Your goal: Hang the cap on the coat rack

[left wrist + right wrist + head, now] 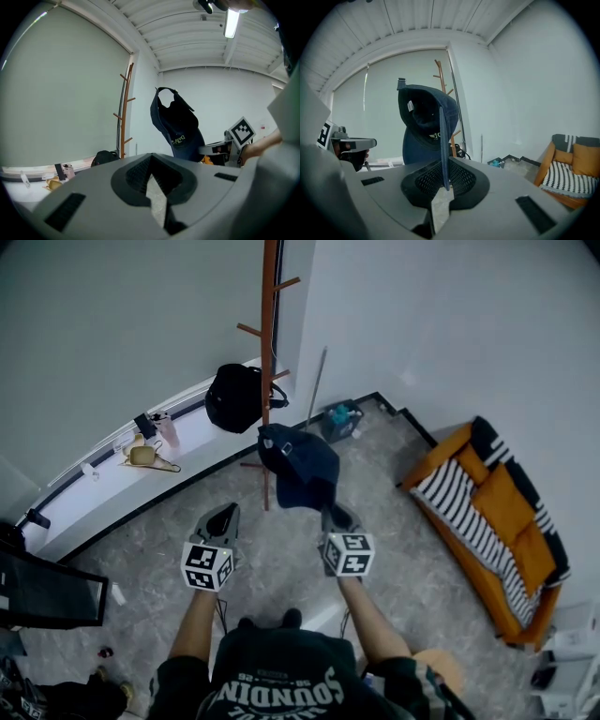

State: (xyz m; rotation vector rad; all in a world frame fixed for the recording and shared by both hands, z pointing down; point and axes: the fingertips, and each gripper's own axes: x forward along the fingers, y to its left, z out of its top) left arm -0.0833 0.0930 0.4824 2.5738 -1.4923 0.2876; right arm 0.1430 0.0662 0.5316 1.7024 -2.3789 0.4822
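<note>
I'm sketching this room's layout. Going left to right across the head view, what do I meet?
Dark screen → tan clutter on the sill → black bag → cap → orange striped sofa. The coat rack overlaps the bag and the cap, so it is left out.

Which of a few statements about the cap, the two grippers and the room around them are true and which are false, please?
1. The right gripper grips the cap by its brim. True.
2. The cap hangs on a peg of the coat rack. False: it is held up in the air in front of the rack.
3. The left gripper also grips the cap. False: its jaws are together with nothing between them, apart from the cap.
4. A black bag is right beside the coat rack. True.
5. The sofa is blue. False: it is orange, with a black-and-white striped seat.
</note>
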